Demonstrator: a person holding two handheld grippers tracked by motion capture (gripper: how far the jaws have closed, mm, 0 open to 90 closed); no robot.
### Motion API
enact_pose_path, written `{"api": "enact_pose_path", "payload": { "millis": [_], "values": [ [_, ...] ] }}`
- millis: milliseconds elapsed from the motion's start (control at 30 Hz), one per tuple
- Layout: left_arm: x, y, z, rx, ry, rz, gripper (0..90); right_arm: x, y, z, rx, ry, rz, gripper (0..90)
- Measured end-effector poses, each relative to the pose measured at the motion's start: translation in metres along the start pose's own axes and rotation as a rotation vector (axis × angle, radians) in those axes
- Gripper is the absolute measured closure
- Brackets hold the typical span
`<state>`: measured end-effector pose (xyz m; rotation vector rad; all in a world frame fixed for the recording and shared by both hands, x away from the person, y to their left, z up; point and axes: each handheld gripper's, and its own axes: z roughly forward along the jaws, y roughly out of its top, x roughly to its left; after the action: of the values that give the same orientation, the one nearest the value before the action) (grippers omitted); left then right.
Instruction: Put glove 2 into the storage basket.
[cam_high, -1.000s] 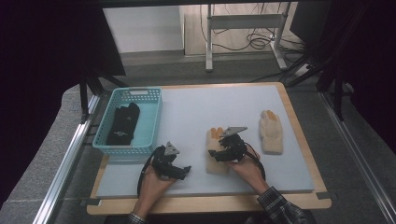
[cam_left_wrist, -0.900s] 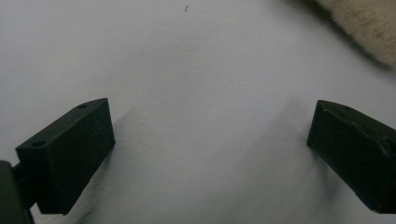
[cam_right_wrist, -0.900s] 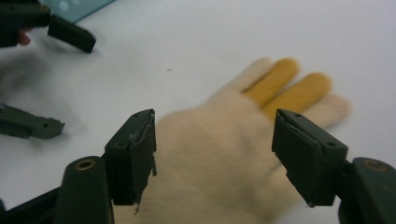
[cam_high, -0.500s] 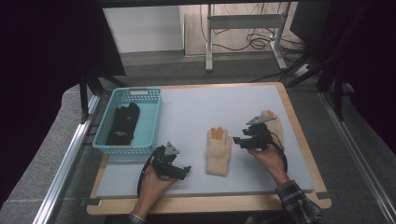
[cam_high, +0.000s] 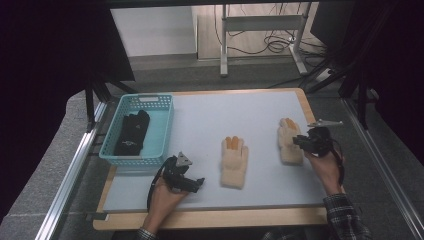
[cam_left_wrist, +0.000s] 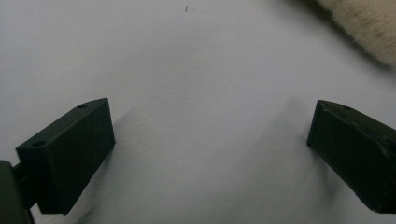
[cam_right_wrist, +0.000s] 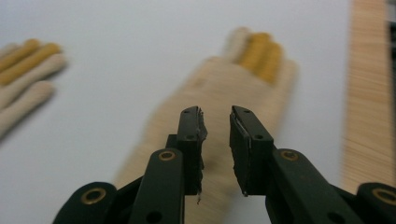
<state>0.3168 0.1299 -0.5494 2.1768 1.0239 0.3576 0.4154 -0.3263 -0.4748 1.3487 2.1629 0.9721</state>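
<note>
The right gripper is positioned at the right side of the table, directly over the right-hand glove, a cream knitted glove with orange fingertips that lies flat near the table's right edge. In the right gripper view, the jaws of this gripper are seen with a narrow gap between them, nothing clamped, and the glove spread out just beyond them. A second glove of the same kind lies flat near the middle of the table, well apart from the first. The left gripper is held near the front edge, left of the middle glove; its jaws are spread wide over bare table surface in the left gripper view. A blue basket containing a dark item is located at the left edge
</note>
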Motion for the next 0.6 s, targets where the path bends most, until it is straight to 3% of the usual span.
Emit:
{"api": "enact_pose_path", "payload": {
  "millis": [167,267,433,533,600],
  "values": [
    [0.0,0.0,0.0,0.0,0.0,0.0,0.9,-0.021,-0.012,-0.003,0.001,-0.03,0.051,67.7],
    [0.0,0.0,0.0,0.0,0.0,0.0,0.9,-0.023,-0.018,0.003,0.006,-0.021,0.064,62.6],
    [0.0,0.0,0.0,0.0,0.0,0.0,0.9,-0.024,-0.022,0.017,0.045,-0.036,0.063,62.2],
    [0.0,0.0,0.0,-0.001,0.0,0.0,0.9,-0.023,-0.027,0.026,0.064,-0.035,0.063,69.3],
    [0.0,0.0,0.0,0.0,0.0,0.001,0.9,-0.024,-0.03,0.026,0.043,0.005,0.086,80.9]
  ]
}}
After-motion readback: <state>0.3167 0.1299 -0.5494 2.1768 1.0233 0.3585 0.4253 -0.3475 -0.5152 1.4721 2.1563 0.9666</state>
